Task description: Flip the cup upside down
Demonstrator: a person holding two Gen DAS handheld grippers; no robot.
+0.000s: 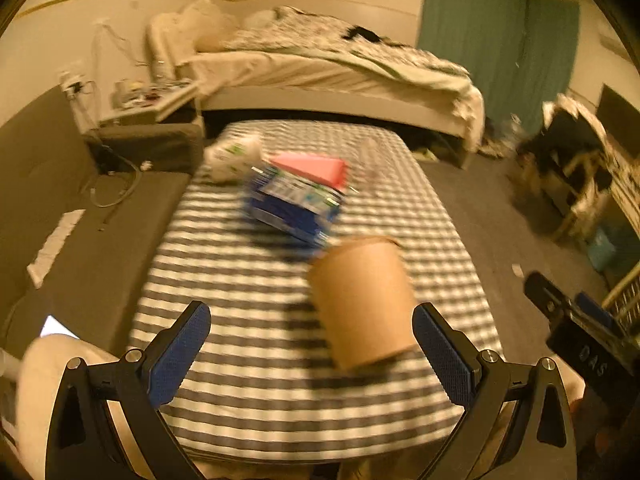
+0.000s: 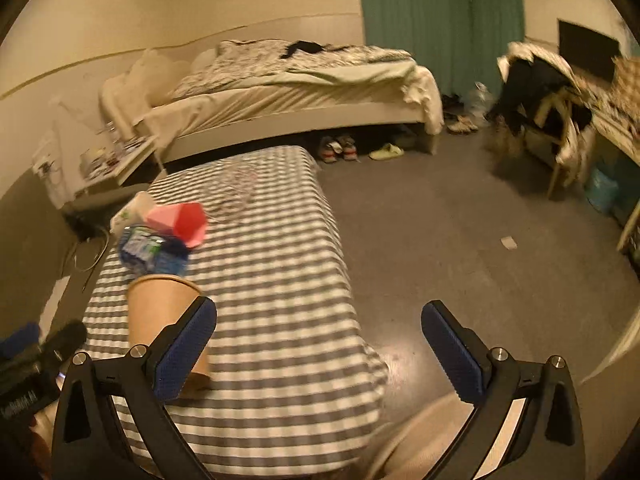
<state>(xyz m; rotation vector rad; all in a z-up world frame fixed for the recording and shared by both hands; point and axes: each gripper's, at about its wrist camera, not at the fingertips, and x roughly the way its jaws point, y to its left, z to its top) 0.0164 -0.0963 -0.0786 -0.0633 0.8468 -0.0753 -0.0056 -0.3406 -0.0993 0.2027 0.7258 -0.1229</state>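
A brown paper cup [image 1: 362, 302] stands on the grey-and-white striped table [image 1: 248, 380], slightly tilted, wider end up. It also shows in the right wrist view [image 2: 162, 312]. My left gripper [image 1: 312, 354] is open, with the cup between its fingers, nearer the right finger [image 1: 444, 360] and not touching. My right gripper [image 2: 320, 348] is open and empty, over the table's right edge, with the cup just behind its left finger [image 2: 186, 350]. Both views are motion-blurred.
A blue packet [image 1: 294, 208], a pink box [image 1: 314, 168] and a white bag [image 1: 232, 156] lie at the far end of the table. A bed [image 1: 320, 68] stands behind. The floor [image 2: 460, 240] lies to the right, with a cluttered chair [image 2: 540, 108].
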